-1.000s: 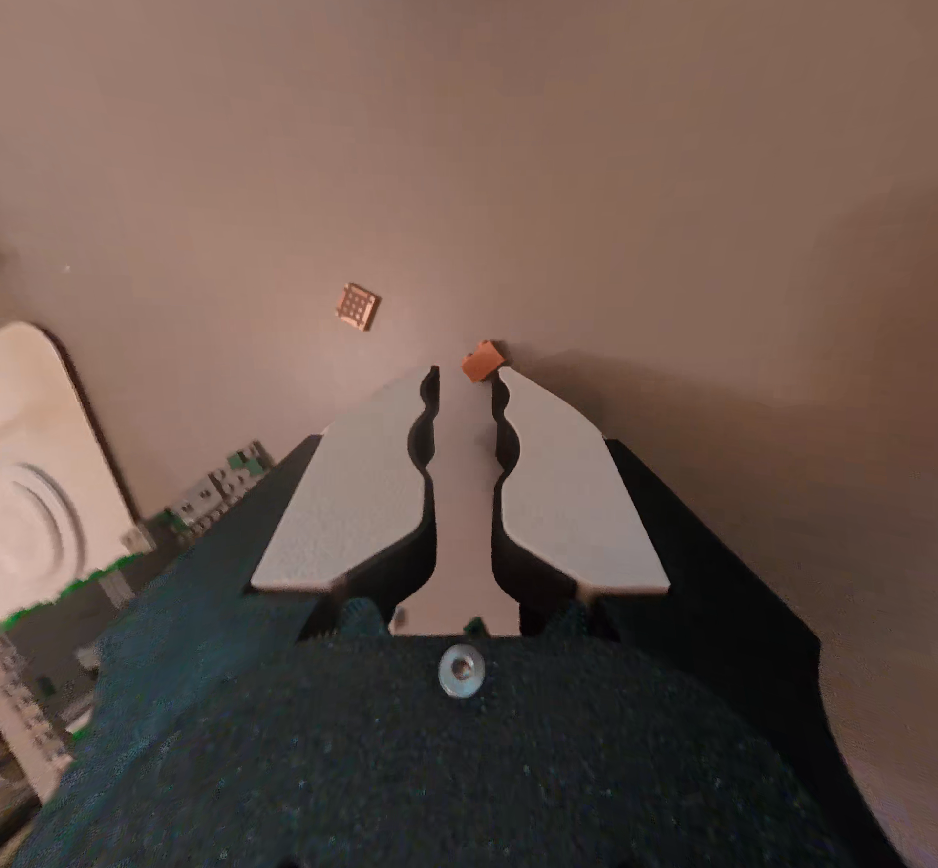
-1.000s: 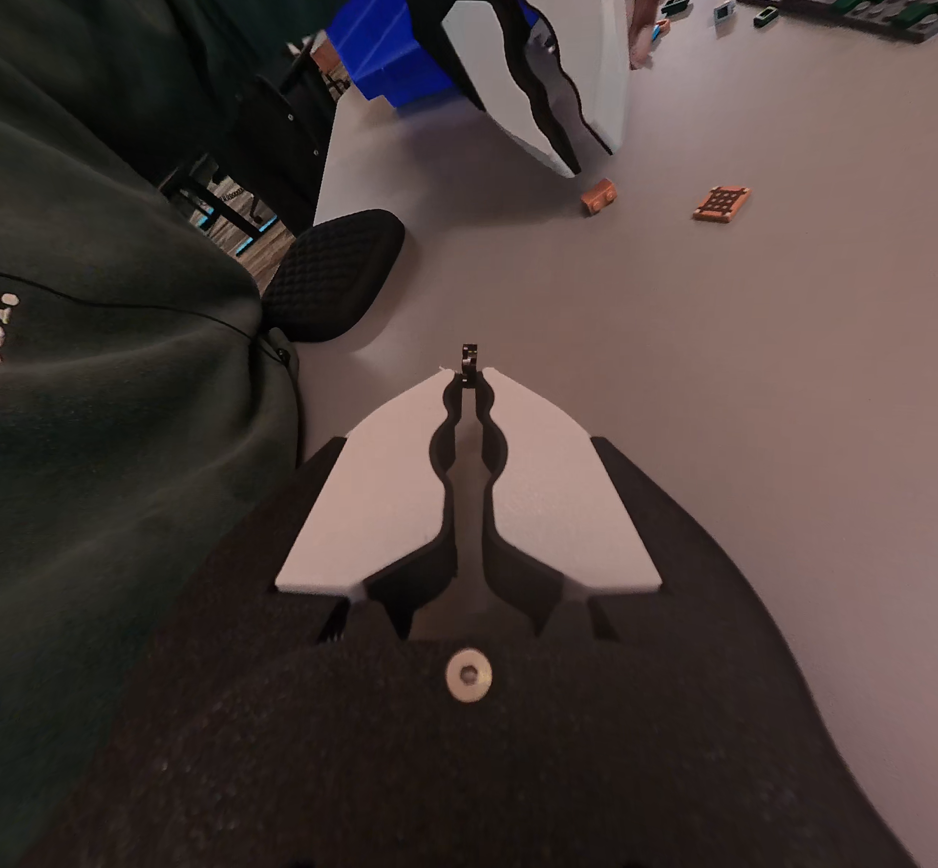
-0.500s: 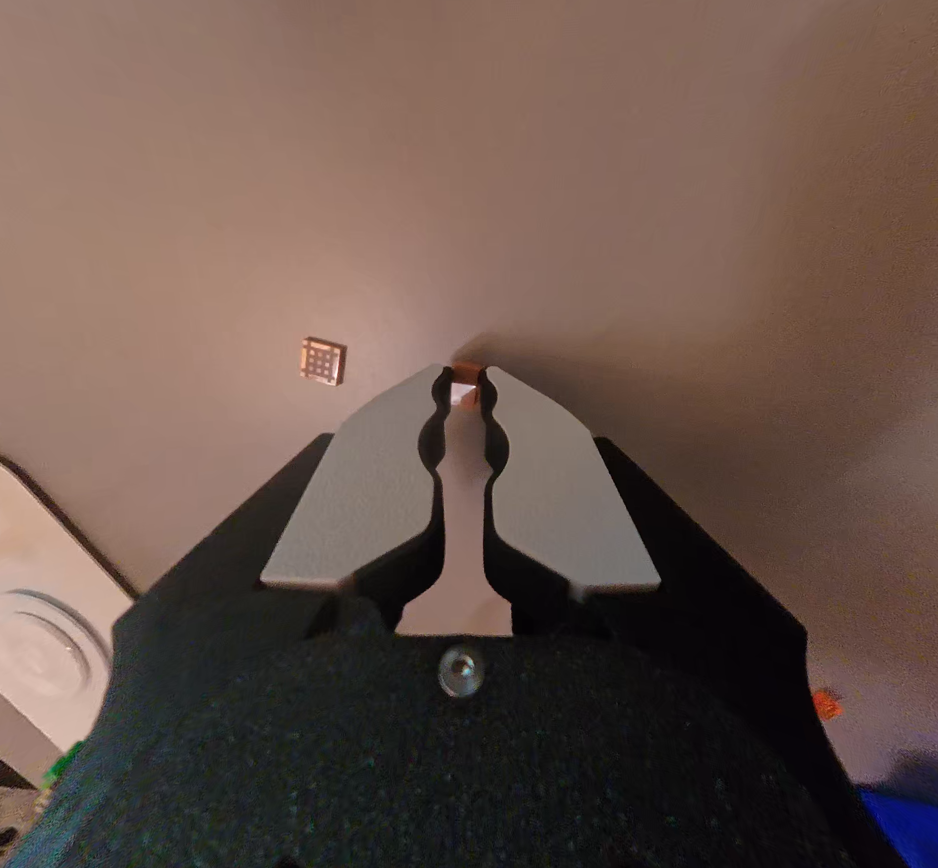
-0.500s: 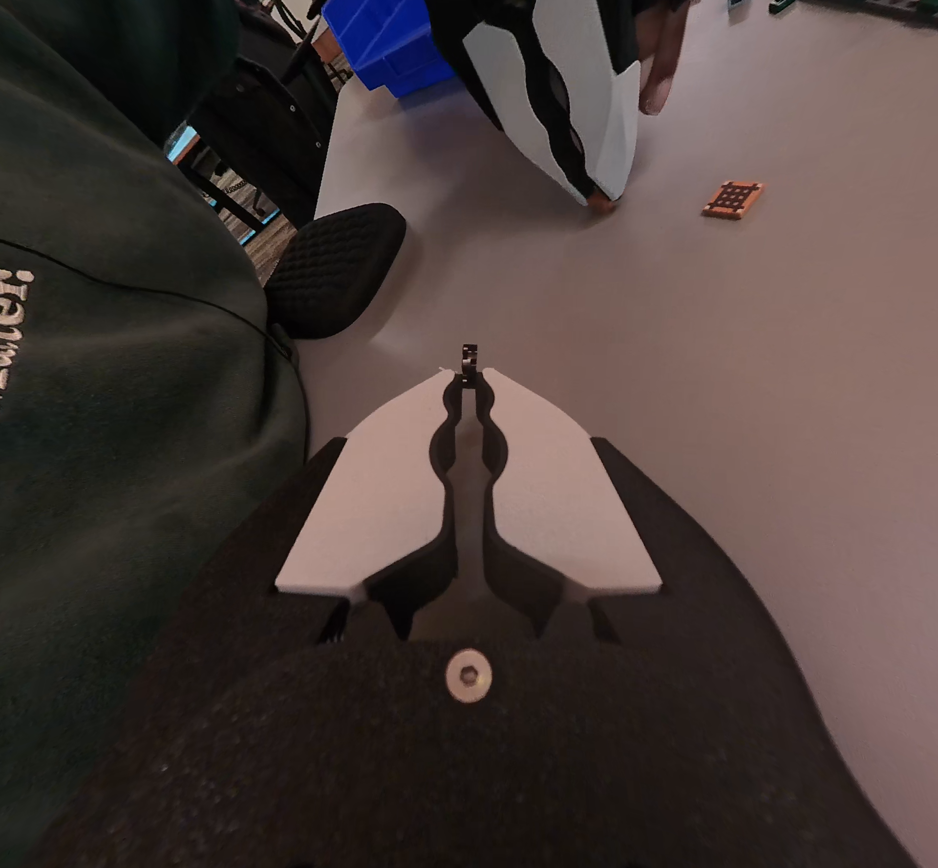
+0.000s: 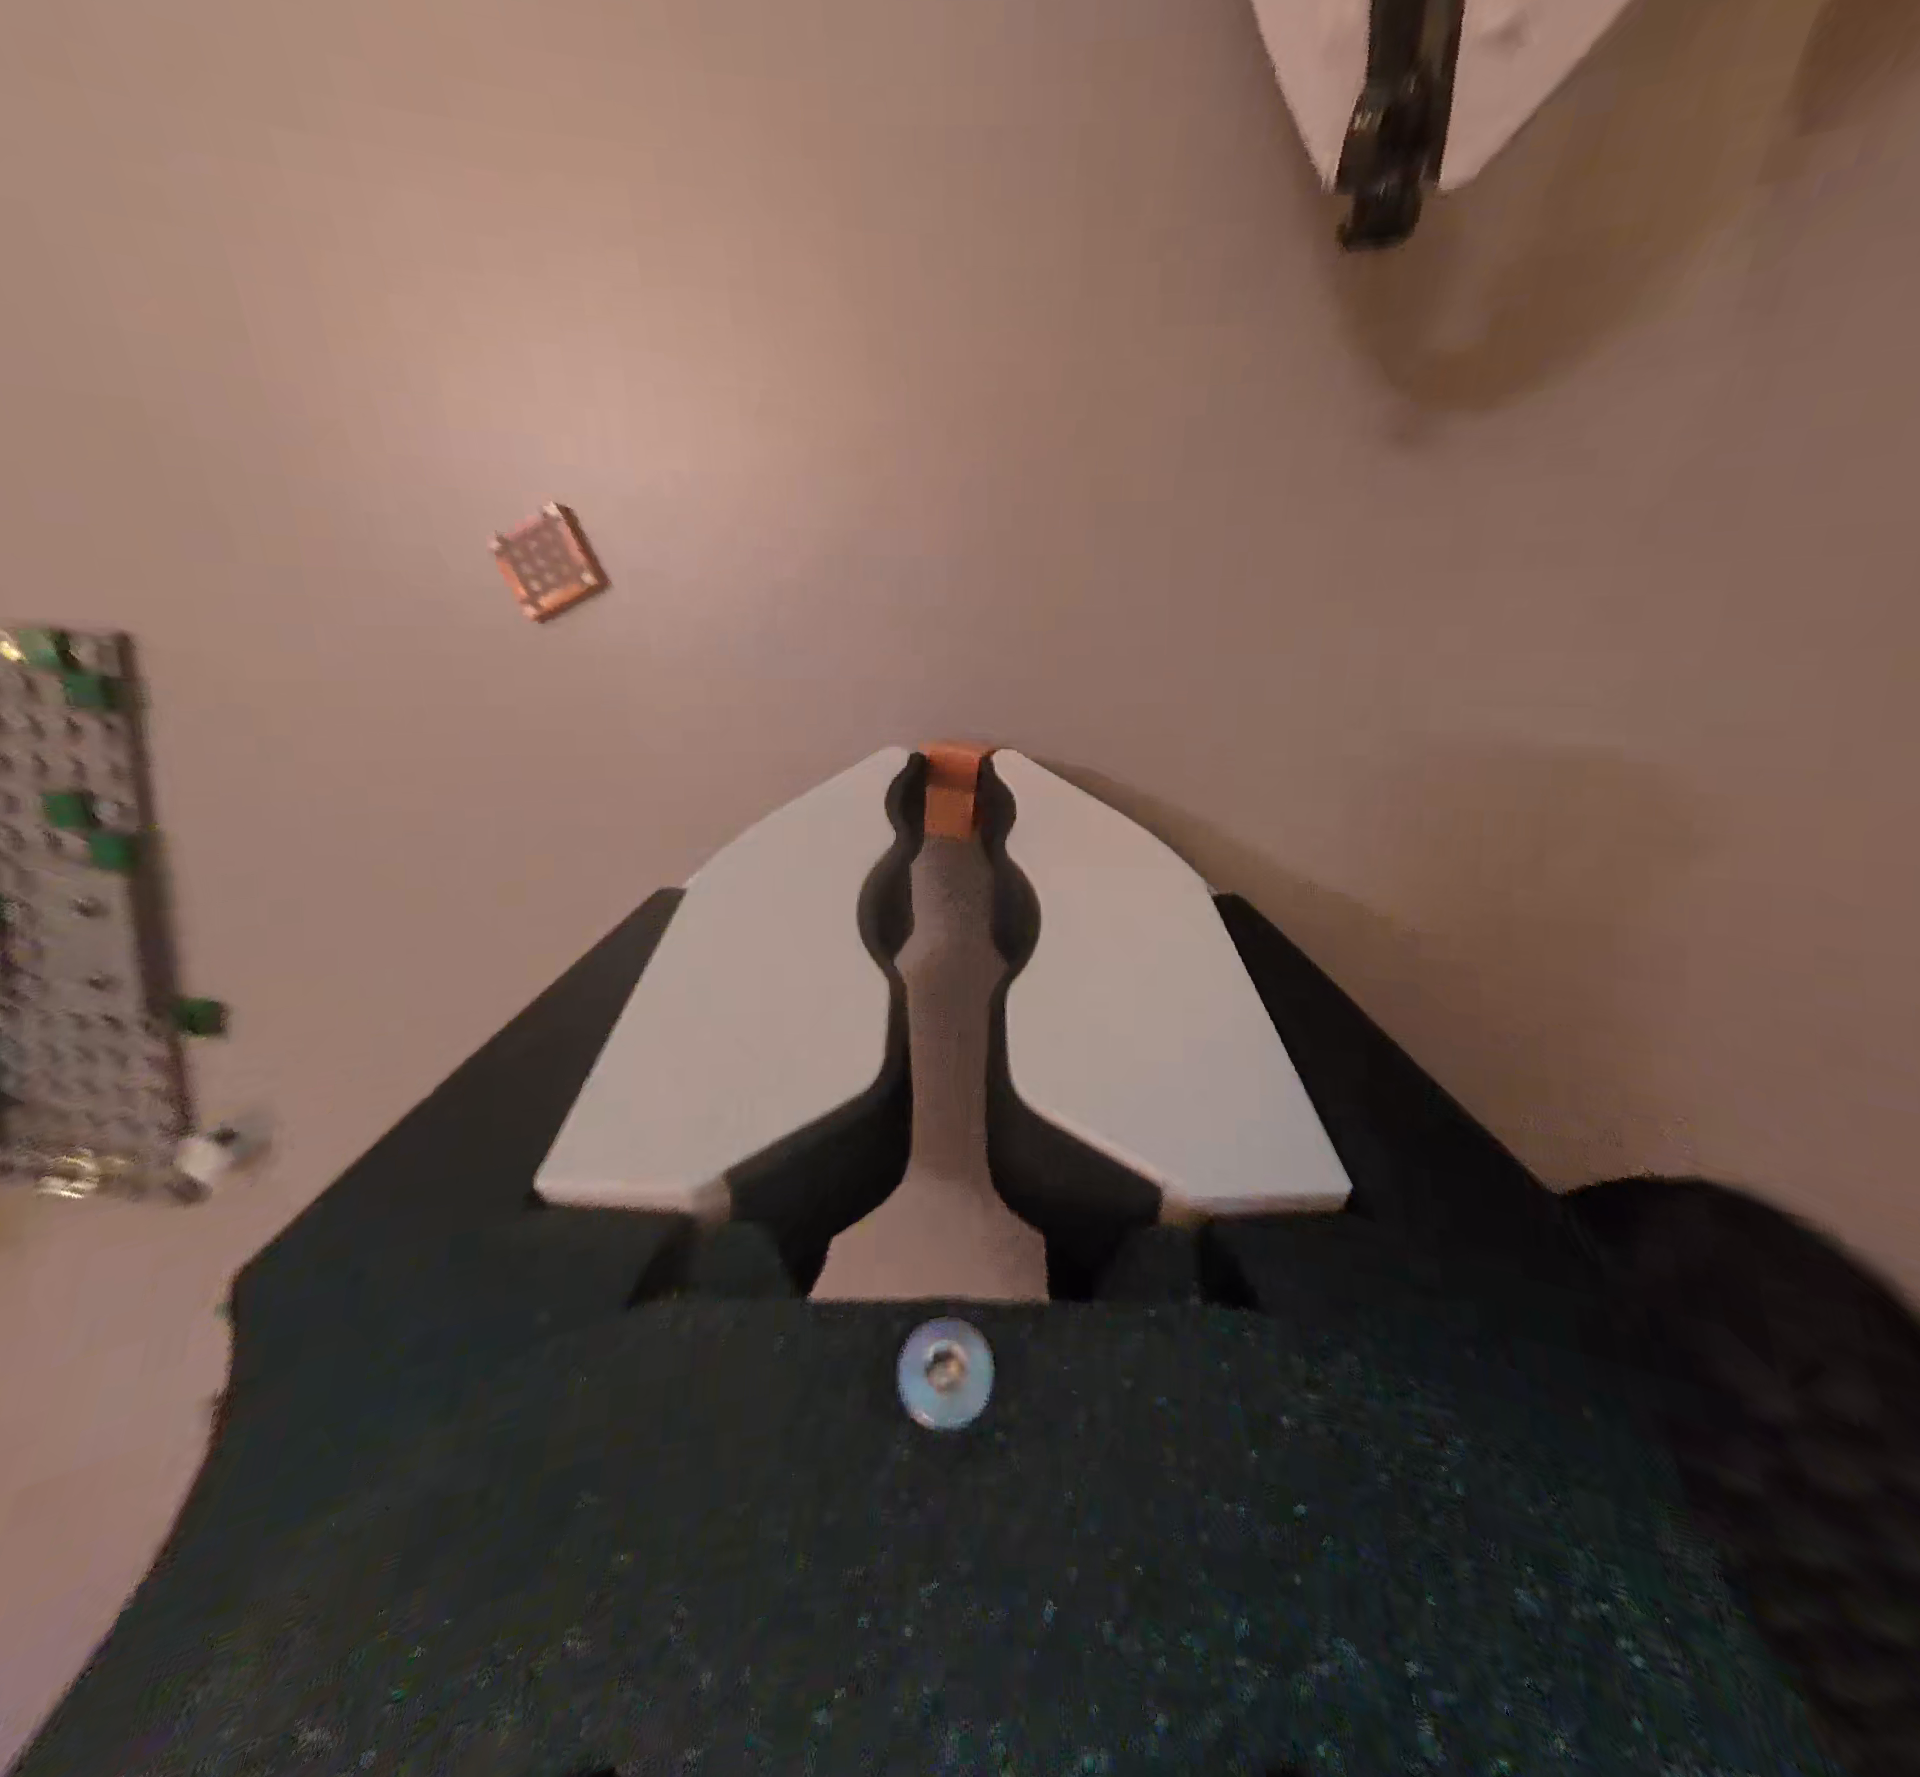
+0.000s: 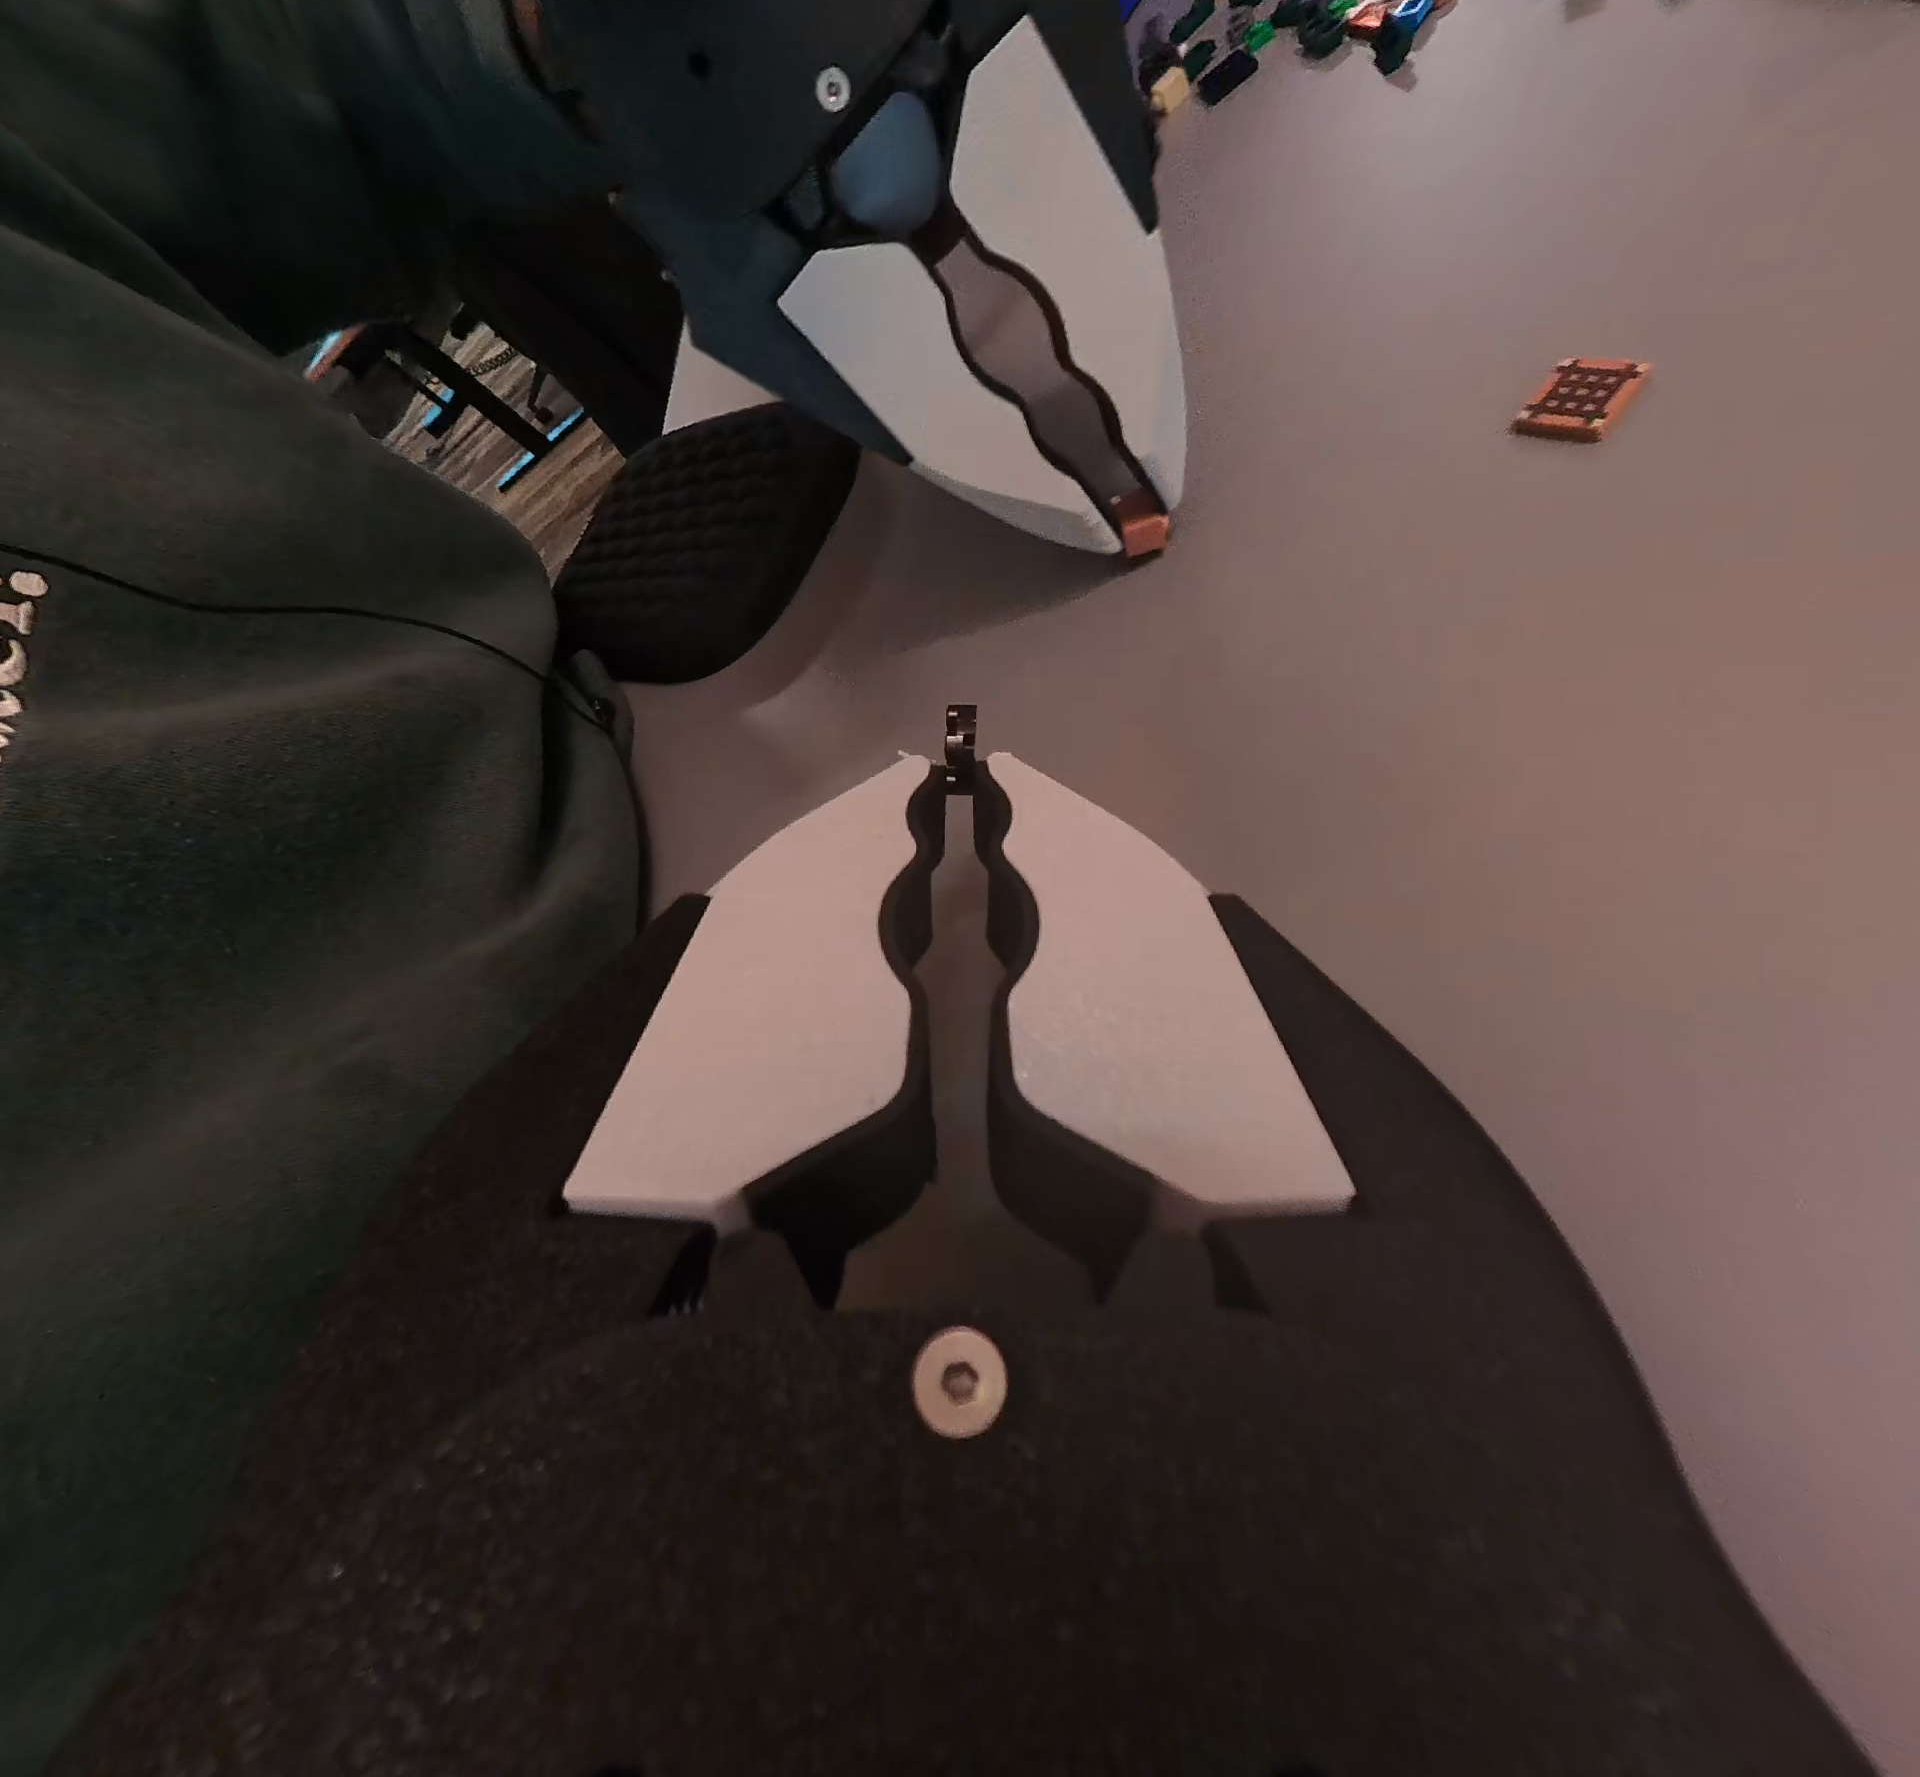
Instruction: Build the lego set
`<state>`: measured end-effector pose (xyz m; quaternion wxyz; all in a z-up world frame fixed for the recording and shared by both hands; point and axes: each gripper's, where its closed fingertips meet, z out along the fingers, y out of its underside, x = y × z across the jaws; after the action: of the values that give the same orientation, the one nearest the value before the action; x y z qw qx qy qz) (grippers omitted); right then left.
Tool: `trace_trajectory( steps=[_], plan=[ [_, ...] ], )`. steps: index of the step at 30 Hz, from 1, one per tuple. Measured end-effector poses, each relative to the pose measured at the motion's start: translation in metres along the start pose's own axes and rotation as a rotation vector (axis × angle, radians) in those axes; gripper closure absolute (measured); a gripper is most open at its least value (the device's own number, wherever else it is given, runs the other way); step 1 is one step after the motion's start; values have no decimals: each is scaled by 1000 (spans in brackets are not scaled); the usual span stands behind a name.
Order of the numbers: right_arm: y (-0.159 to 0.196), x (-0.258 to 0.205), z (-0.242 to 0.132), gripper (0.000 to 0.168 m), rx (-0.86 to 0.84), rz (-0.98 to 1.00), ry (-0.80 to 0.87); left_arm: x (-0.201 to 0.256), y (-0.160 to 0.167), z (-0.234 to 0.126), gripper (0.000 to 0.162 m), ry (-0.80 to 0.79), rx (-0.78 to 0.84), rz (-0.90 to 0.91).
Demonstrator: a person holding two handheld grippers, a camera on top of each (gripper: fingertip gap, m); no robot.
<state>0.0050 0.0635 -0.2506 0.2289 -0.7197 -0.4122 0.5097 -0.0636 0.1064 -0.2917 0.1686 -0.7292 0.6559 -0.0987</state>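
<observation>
Above the grey desk point(image 5: 1039, 273), left hand-held gripper point(image 5: 951, 787) clamps a small orange brick point(image 5: 952, 797); right hand-held gripper point(image 6: 961, 771) pinches a thin black piece point(image 6: 960, 735). Brown grille tile point(image 5: 548, 560) lies nearby.

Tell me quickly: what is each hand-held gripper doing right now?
Left hand-held gripper: closed on a small orange brick.
Right hand-held gripper: closed on a small black piece.

Pale embroidered lettering runs along the dark green sweatshirt point(image 6: 239, 792) at the left edge; only a fragment shows.
</observation>
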Motion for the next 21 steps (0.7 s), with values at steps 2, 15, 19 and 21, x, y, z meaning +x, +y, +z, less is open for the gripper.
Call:
trace_trajectory(
  steps=[2, 15, 19, 21],
  plan=[
    [1, -2, 1, 164, -6, -3, -2, 10, -3, -1, 153, 3, 38, -82],
    [4, -5, 8, 164, -31, -19, -10, 50, -3, -23, 138, 70, 244, 347],
    [3, -5, 9, 164, -31, -20, -8, 41, 8, -13, 139, 134, 256, 448],
    [2, -5, 8, 164, -27, -22, -6, 34, 7, -10, 142, 162, 298, 436]
  ],
)
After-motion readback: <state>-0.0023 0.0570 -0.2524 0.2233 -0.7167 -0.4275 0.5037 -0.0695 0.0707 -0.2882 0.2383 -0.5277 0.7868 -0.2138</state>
